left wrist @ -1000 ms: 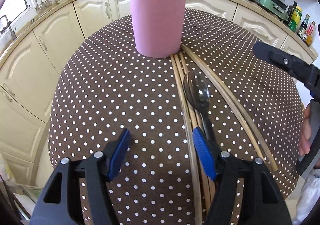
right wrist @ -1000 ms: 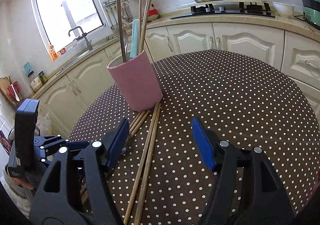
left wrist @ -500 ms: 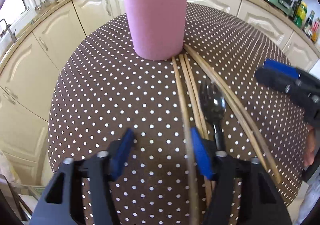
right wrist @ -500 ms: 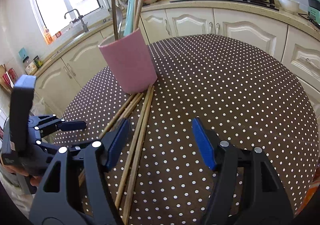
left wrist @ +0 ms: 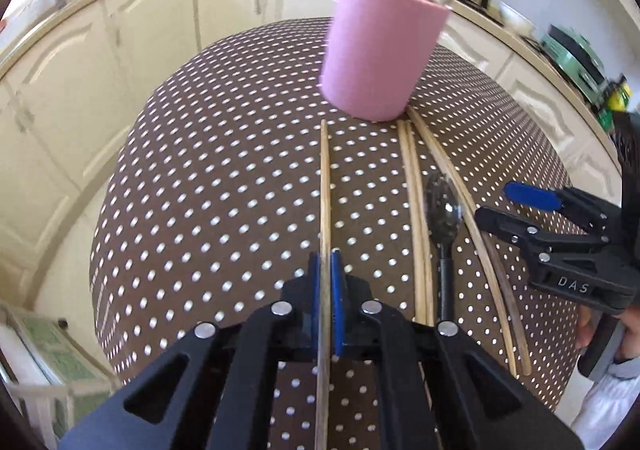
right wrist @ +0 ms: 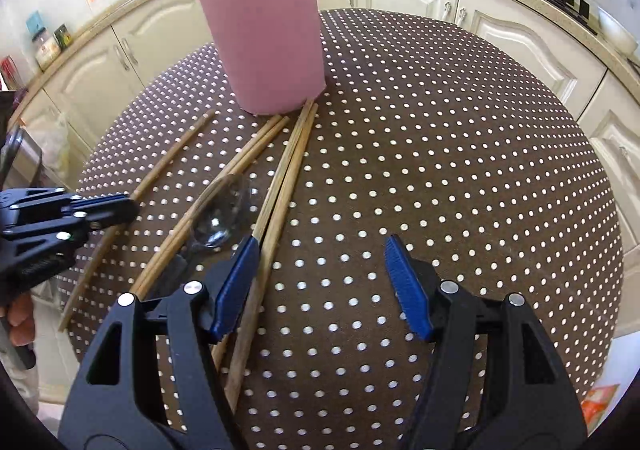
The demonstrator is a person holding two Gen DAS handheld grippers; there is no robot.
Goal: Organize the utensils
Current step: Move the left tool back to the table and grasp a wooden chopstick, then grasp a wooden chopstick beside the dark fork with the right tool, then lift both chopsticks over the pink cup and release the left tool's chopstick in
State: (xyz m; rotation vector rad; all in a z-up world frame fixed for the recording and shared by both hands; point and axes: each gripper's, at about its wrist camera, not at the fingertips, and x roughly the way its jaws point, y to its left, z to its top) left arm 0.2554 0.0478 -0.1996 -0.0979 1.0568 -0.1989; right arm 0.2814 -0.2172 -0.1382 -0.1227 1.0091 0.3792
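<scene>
Left tongs are clamped on a single chopstick, gripped well back from its tip, so a long free end runs toward 12 o'clock and stops just short of the pink cup. Right tongs are spread wide with nothing between the pads, hovering over the chopstick pair that runs up to the cup base at 12 o'clock in the right wrist view. The spoon lies between the two inner sticks and the outer curved pair, at 2 o'clock from the left tongs; everything sits on the polka-dot surface. Risks as I read them: the pinch is on a thin round stick between flat pads, so it could pivot or slide out during the tilt to vertical. The long lever makes the tip swing wide, and a hit on the cup wall could tip or shove it, since it looks light and already top-heavy with utensils. The cup mouth is crowded, so the incoming stick may jam on what's inside. The left pad of the right tongs sits just beside the pair, so lowering here could nudge one stick into the spoon or grab only one of the two. The left wrist view is motion-blurred at the top, so I can't tell the exact cup contents there.
</scene>
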